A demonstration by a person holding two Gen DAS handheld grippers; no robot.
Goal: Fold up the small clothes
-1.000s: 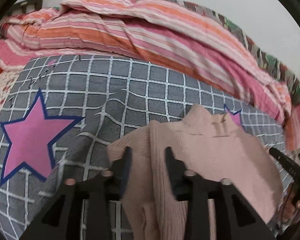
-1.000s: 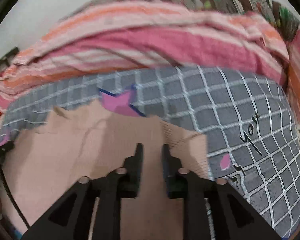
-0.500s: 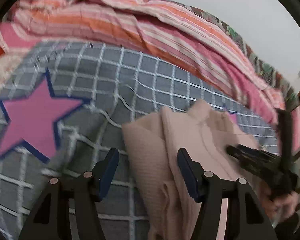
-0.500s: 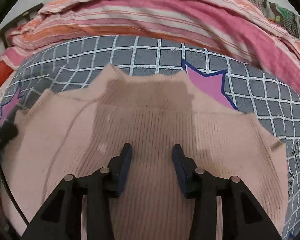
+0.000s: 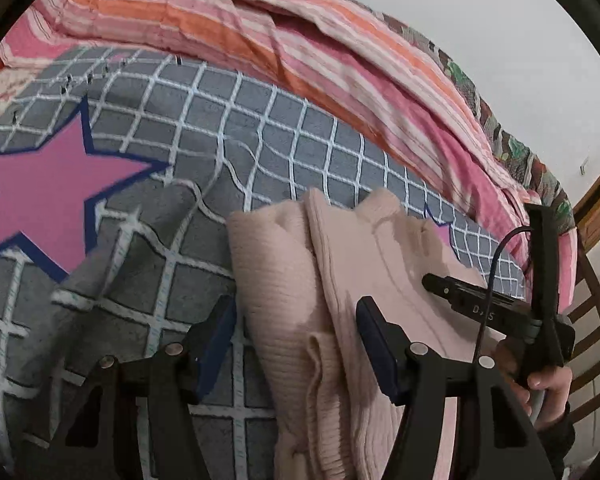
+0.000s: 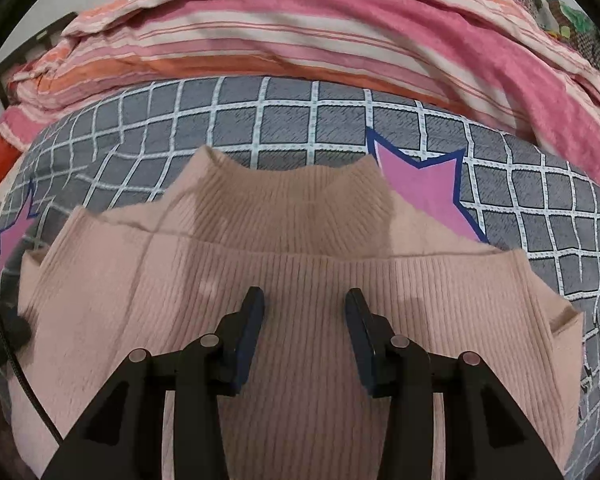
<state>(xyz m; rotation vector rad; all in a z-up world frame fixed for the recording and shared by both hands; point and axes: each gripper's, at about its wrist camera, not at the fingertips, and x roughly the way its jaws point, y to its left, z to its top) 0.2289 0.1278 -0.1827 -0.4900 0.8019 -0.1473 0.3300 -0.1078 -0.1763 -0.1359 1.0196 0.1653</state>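
Observation:
A pale pink ribbed sweater point(image 6: 300, 280) lies flat on the grey checked bedsheet point(image 6: 284, 120), collar away from me, both sides folded in. In the left wrist view the sweater point(image 5: 340, 272) shows its folded left edge. My left gripper point(image 5: 296, 320) is open and empty, hovering over that folded edge. My right gripper point(image 6: 304, 308) is open and empty above the sweater's chest. The right gripper also shows in the left wrist view point(image 5: 436, 280), held by a hand at the right.
A striped pink and orange duvet point(image 6: 320, 48) is heaped along the far side of the bed. Pink stars point(image 5: 48, 192) are printed on the sheet. A wooden chair back point(image 5: 596, 320) stands at the right edge.
Both grippers have opened and let go of the sweater. The right gripper has swung from the sweater's right side to over its middle. The sweater's side folds now lie in place.

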